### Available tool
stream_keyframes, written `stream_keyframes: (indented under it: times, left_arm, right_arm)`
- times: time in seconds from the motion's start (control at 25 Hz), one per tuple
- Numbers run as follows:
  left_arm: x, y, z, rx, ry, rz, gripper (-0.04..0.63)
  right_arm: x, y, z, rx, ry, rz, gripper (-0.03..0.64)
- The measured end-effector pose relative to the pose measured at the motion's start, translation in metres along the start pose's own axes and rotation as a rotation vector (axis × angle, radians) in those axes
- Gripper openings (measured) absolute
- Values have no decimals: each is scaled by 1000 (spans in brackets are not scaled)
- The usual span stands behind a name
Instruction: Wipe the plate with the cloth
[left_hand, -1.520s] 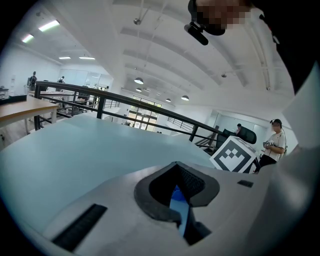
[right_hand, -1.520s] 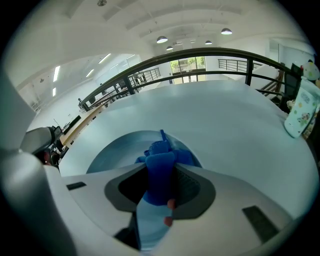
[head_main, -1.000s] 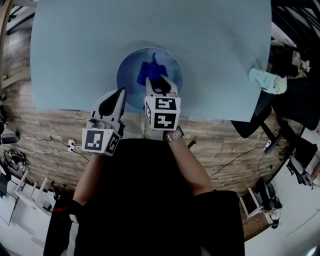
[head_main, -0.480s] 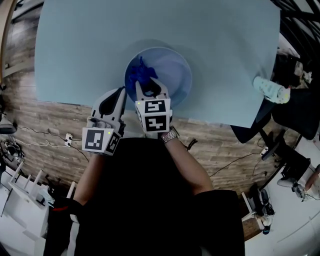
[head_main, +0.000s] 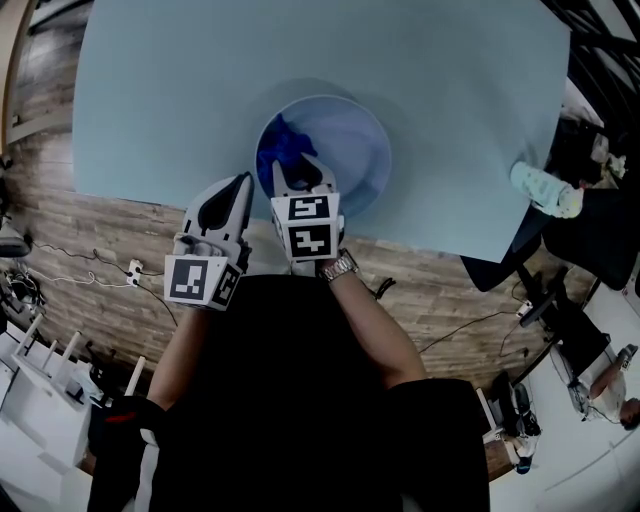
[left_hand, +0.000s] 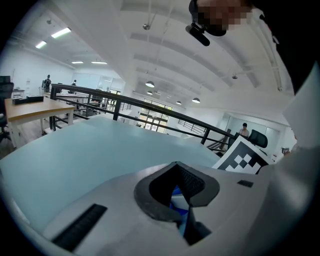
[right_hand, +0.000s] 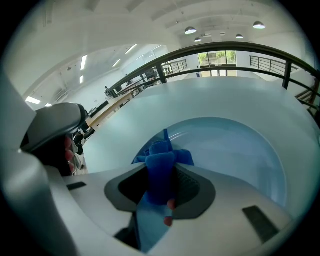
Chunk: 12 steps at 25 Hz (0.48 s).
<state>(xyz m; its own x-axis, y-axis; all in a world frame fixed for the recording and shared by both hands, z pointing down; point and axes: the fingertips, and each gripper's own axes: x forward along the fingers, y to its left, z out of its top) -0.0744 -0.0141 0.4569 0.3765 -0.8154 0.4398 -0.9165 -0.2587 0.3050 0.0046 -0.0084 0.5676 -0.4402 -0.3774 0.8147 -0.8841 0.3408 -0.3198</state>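
Right tool (head_main: 302, 172) clamped on blue cloth (head_main: 280, 148), at left part of plate (head_main: 352, 140), mid-frame on counter (head_main: 170, 90). Left tool (head_main: 241, 186) closed, apparently empty, lower left of plate, not steadying it. Risk: unbraced plate sliding under wiping pressure; cloth slipping from pinch.

Plate (head_main: 358, 140) rests on table (head_main: 150, 90). Cloth (head_main: 279, 152) lies in plate, left part. Left gripper (head_main: 240, 188) just left of plate; right gripper (head_main: 303, 178) over near rim.

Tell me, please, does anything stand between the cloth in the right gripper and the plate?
Nothing visible does: the right gripper holds the cloth at the left part of the plate, whose remaining surface looks bare.
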Motion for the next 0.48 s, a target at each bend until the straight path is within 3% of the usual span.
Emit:
stream_keyframes:
  times: [0.48]
  left_arm:
    - [5,-9,-1,8,2,-11,2]
  right_arm:
    - [-4,-14,-4,4,-1,-19,118]
